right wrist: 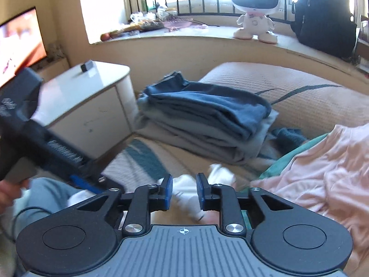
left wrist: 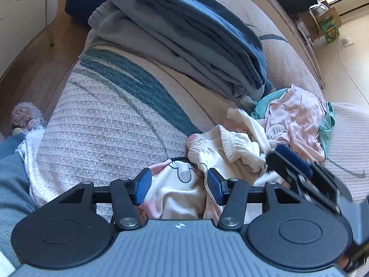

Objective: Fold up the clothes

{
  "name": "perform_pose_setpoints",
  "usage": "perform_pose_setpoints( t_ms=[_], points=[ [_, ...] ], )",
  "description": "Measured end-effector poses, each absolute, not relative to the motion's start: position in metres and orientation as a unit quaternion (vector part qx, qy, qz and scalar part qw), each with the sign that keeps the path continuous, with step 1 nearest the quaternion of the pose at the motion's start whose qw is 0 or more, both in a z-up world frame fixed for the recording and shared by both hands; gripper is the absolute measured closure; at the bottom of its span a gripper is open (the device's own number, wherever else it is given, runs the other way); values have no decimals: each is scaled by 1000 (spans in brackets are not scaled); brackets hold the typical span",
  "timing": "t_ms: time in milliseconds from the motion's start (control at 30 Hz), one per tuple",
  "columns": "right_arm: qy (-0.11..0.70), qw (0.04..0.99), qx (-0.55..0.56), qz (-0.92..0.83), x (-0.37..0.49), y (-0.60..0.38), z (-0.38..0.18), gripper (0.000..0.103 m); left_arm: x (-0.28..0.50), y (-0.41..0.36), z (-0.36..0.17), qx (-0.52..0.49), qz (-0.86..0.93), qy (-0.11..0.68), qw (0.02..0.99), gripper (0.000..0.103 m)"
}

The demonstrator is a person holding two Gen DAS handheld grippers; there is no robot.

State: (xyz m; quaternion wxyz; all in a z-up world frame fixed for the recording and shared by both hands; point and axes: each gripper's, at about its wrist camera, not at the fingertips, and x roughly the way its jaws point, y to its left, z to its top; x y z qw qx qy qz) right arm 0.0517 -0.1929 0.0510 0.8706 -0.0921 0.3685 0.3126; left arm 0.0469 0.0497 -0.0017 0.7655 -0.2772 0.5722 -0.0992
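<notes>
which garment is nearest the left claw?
The white garment with pink trim and black line drawings, lying between the open left claw fingers. The pale pink garment and folded blue stack lie farther off.

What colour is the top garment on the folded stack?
Dark blue; the top garment lies on lighter grey-blue folded layers. Clearest in the right wrist view.
</notes>
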Motion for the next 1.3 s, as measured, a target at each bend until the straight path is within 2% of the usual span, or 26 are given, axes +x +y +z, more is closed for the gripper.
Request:
perform_pose_setpoints(
  t_ms=[100,233,267,300,400,567,733,900,1067,1300],
  points=[
    [381,865,-110,308,65,-184,37,55,47,48,-3,-276,-98,574,764,51],
    [414,847,-120,310,72,-175,12,56,46,49,-5,-278,-95,577,762,50],
    [417,846,-122,309,71,-174,9,58,46,49,-5,-278,-94,577,762,50],
    [419,845,-123,308,70,-175,7,67,46,49,-5,-276,-92,577,763,50],
    [420,848,-113,302,69,-180,9,83,47,51,-4,-276,-87,574,766,50],
    [406,861,-103,287,64,-196,24,90,45,55,-1,-279,-82,567,770,49],
    [398,864,-101,292,62,-205,33,87,43,53,3,-286,-89,559,773,47],
    [373,871,-108,301,67,-206,50,79,43,49,10,-292,-105,545,779,36],
    [354,854,-156,347,59,-184,58,67,48,49,9,-295,-96,545,779,37],
    [371,836,-203,350,51,-173,38,67,51,55,8,-299,-94,544,778,37]
  ],
)
